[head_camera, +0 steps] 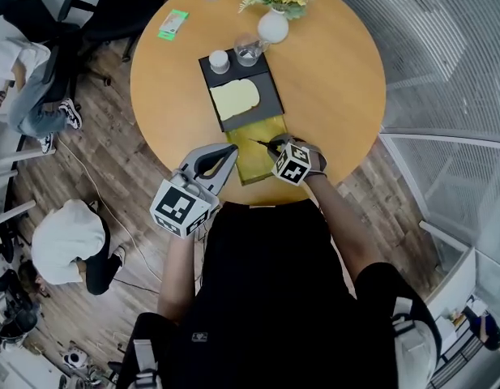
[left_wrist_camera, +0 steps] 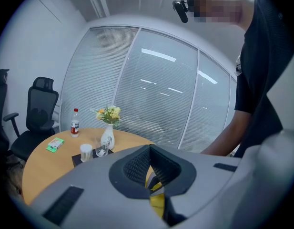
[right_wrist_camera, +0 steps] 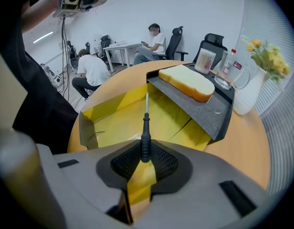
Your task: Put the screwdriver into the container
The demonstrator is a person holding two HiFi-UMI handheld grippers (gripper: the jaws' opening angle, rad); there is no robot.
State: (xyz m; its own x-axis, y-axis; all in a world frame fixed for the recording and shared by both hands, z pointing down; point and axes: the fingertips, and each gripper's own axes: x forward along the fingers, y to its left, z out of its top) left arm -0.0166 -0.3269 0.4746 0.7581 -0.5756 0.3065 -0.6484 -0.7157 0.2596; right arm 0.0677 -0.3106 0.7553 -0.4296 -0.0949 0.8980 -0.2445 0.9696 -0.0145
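Two hand-held grippers (head_camera: 231, 152) (head_camera: 275, 146), one screwdriver (right_wrist_camera: 145, 133), one container (right_wrist_camera: 100, 109)

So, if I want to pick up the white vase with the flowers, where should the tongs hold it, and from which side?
Probably at the narrow neck of the white vase, coming in level from the side. It stands upright and its belly is round and wide, so a grip there may slip. The flowers cover the top, so coming from above would likely crush them.
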